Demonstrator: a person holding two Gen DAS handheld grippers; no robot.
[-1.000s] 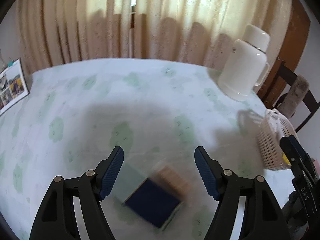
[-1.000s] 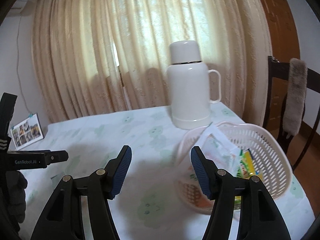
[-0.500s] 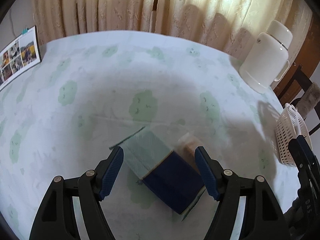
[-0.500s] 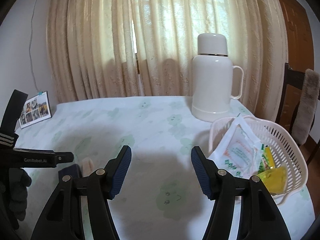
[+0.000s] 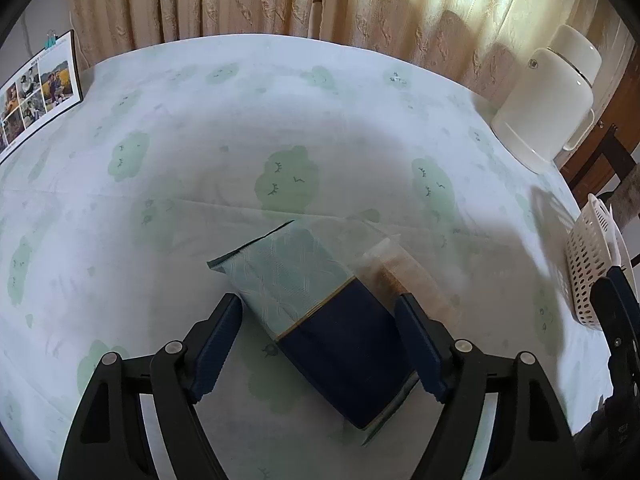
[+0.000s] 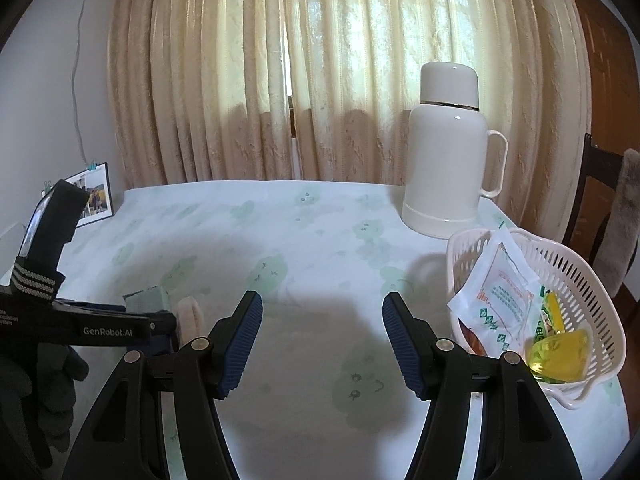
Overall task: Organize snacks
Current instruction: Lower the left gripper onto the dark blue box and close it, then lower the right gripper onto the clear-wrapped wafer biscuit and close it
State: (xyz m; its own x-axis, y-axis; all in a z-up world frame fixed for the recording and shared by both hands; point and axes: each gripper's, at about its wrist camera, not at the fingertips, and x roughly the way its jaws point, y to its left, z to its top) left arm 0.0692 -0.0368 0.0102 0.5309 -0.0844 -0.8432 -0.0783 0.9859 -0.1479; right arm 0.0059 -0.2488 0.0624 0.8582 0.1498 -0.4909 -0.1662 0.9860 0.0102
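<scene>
Right wrist: flask [image 6: 450, 160] behind snack basket [image 6: 592, 280].

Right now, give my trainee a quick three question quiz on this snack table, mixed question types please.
1. True or false: the left gripper is clamped on the blue and green packet.
2. Multiple choice: where is the yellow snack? A, beside the flask. B, in the white basket. C, between the right gripper's pads.
3. Fill in: the white flask stands in front of the ____.

Key
1. False: the gripper has just been opening and straddles the packet without pressing it.
2. B.
3. Curtain.
</scene>
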